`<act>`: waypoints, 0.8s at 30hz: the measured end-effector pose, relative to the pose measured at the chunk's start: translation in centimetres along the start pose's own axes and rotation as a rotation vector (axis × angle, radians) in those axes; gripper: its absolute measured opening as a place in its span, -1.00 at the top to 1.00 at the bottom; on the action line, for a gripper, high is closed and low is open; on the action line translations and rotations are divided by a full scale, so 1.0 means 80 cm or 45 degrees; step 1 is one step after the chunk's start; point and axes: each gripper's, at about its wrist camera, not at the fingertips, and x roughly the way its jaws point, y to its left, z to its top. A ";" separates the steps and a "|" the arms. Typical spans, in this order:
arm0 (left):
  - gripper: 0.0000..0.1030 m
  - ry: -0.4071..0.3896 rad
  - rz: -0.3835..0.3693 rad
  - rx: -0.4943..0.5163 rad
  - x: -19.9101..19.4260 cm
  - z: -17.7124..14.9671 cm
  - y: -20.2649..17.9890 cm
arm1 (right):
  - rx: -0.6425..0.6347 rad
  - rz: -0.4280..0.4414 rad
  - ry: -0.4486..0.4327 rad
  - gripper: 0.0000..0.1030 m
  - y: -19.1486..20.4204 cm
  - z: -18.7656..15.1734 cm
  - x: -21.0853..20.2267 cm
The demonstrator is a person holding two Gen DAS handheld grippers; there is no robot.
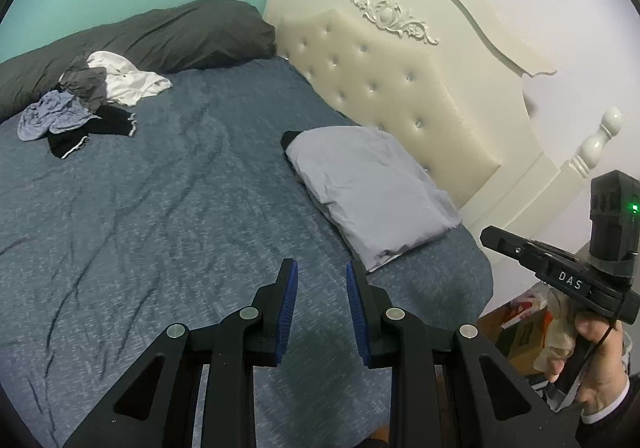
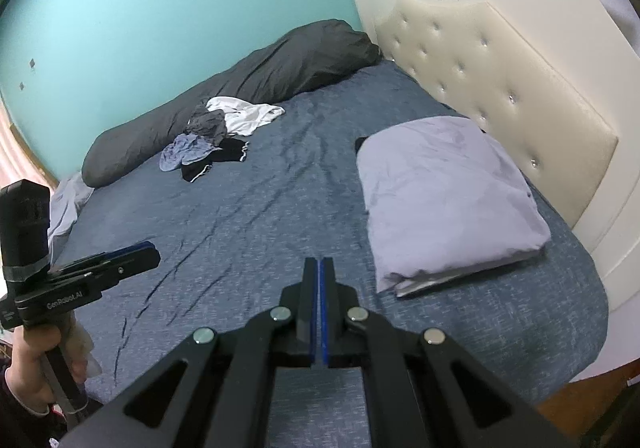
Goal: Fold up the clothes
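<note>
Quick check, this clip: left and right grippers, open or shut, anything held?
Left gripper: open, blue pads apart, nothing between them, above the blue-grey bedspread.
Right gripper: shut, pads together, holding nothing.

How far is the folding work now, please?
Done: one lilac garment lies folded near the headboard. In hand: nothing; the left gripper is open and empty, the right gripper shut on nothing. Left: the pile of white, grey, blue and black clothes lies crumpled by the dark pillow.

Left gripper [image 1: 322, 280] parted, empty, over blue bedspread [image 1: 168, 208]; folded lavender garment [image 1: 372, 188] right (clothes pile [image 1: 92, 100] far left).
</note>
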 end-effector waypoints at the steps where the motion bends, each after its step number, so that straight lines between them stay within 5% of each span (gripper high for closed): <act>1: 0.46 -0.004 0.003 0.000 -0.004 -0.001 0.001 | -0.002 0.007 -0.006 1.00 0.006 -0.001 -0.002; 24: -0.08 -0.107 0.044 0.038 -0.103 -0.034 0.023 | -0.026 -0.038 -0.084 0.95 0.093 -0.037 -0.053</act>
